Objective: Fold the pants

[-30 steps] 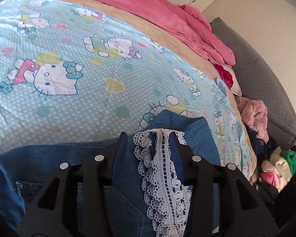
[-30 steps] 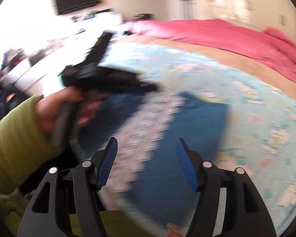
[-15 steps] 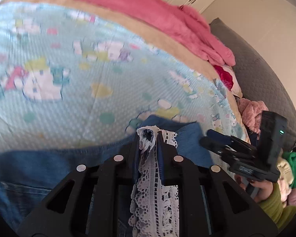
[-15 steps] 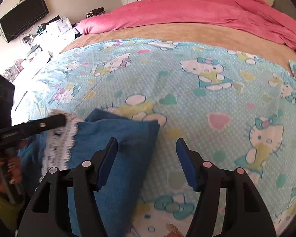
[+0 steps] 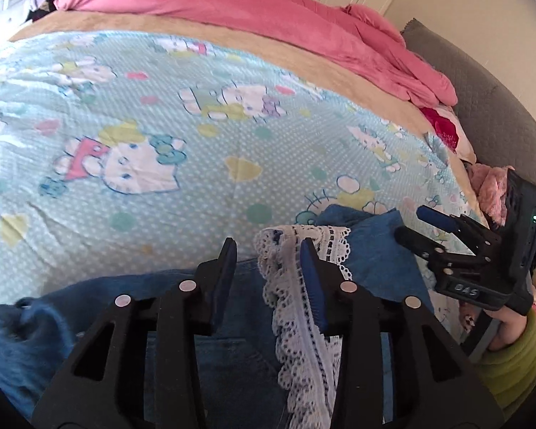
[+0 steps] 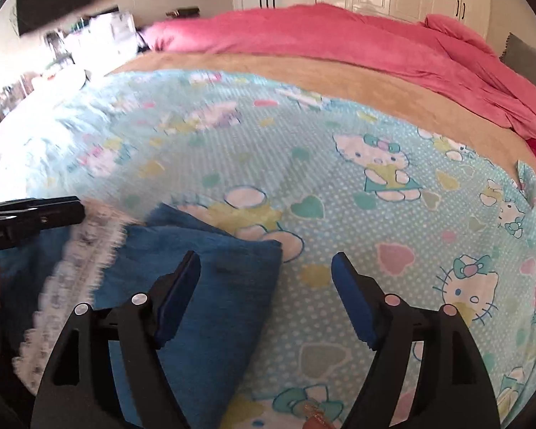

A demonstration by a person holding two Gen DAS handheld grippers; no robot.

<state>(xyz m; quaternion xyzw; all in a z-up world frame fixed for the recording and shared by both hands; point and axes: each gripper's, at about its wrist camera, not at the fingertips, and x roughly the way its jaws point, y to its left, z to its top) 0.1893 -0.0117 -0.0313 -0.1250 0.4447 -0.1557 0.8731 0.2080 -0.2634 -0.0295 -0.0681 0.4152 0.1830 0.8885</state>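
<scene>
Blue denim pants (image 5: 375,250) with white lace trim (image 5: 303,307) lie on the cartoon-print bed sheet (image 5: 196,178), folded end aligned. Left claw (image 5: 268,268), just reopened, straddles the lace without pinching; right claw (image 6: 266,286), jaws widening and empty, hovers over the hem corner.

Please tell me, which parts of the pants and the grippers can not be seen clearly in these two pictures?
- Pants, left wrist view: waist and lower part are cut off by the bottom edge and hidden behind the left gripper.
- Lace trim, right wrist view: blurred, so its pattern is unclear.
- Right gripper, right wrist view: the hand holding it is out of view.
</scene>
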